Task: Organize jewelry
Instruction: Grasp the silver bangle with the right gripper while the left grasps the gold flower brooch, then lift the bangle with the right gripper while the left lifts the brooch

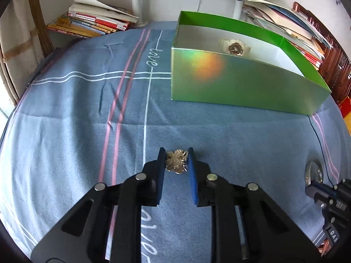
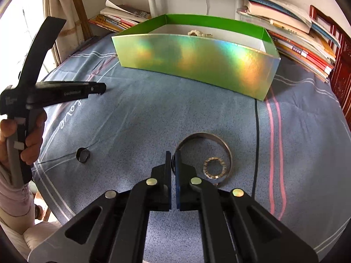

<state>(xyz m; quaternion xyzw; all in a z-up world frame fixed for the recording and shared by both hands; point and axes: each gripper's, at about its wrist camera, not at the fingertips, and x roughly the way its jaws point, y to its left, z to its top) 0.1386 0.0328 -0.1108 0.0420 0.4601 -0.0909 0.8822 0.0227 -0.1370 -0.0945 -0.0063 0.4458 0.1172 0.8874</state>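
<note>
My left gripper (image 1: pixel 176 161) is shut on a gold filigree ring (image 1: pixel 176 164), held over the blue cloth. A shiny green box (image 1: pixel 241 85) stands beyond it with a white watch (image 1: pixel 235 47) inside. In the right wrist view my right gripper (image 2: pixel 173 161) is shut on the rim of a silver bangle (image 2: pixel 221 143) lying on the cloth. A small beaded gold ring (image 2: pixel 215 167) lies inside the bangle. A dark ring (image 2: pixel 83 155) lies to the left. The green box (image 2: pixel 197 59) is ahead, and the hand-held left gripper body (image 2: pixel 65 92) shows at the left.
A blue bedsheet (image 1: pixel 76 120) with pink and white stripes covers the surface. Stacks of books (image 1: pixel 92 22) lie behind left, and more books (image 2: pixel 302 43) at the right beside the box. A white post (image 2: pixel 152 0) stands behind. The bangle and right gripper show at the edge (image 1: pixel 316 175).
</note>
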